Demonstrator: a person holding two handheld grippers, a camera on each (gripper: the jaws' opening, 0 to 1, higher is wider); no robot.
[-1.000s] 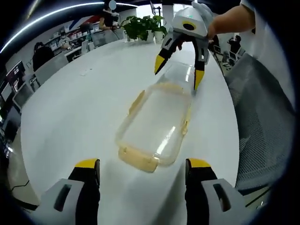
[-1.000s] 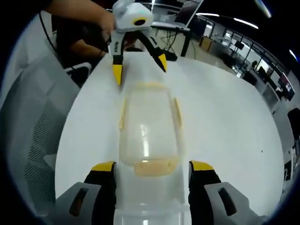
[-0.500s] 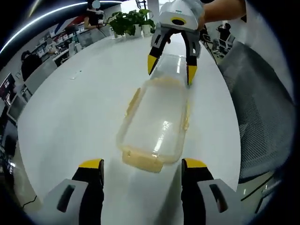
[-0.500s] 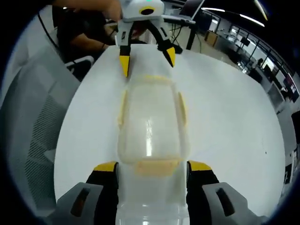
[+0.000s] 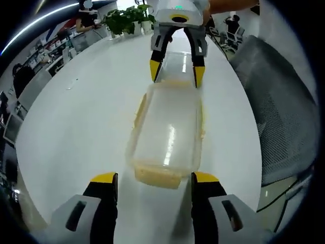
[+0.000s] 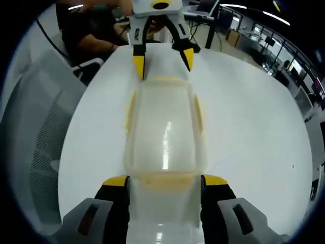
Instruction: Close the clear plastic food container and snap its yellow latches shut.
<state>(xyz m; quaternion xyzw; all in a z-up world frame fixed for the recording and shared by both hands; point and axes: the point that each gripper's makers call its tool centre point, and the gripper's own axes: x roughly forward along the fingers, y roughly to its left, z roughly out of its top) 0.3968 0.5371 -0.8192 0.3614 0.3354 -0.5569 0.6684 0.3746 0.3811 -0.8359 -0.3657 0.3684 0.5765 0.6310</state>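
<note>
A long clear plastic container [image 5: 168, 127] [image 6: 163, 127] with yellow latches lies flat on the white table [image 5: 86, 117] [image 6: 249, 117], its lid resting on top. My left gripper [image 5: 153, 179] [image 6: 163, 62] is open, its yellow tips either side of one end latch [image 5: 156, 175]. At the opposite end my right gripper [image 6: 166, 181] [image 5: 176, 73] is open too, straddling the other end latch [image 6: 165, 179]. A further clear plastic piece [image 6: 162, 221] [image 5: 177, 62] lies between the right jaws; I cannot tell what it is. The side latches [image 6: 130, 109] stand out from the walls.
A grey mesh chair [image 5: 277, 107] [image 6: 40, 147] stands close to the table edge beside the container. Potted plants [image 5: 127, 18] sit at the table's far end. A person's arm [image 6: 94, 35] is behind the left gripper. The white top stretches wide on the other side.
Both grippers have closed in on the container's two ends and lined up with its long axis. The container itself has stayed put.
</note>
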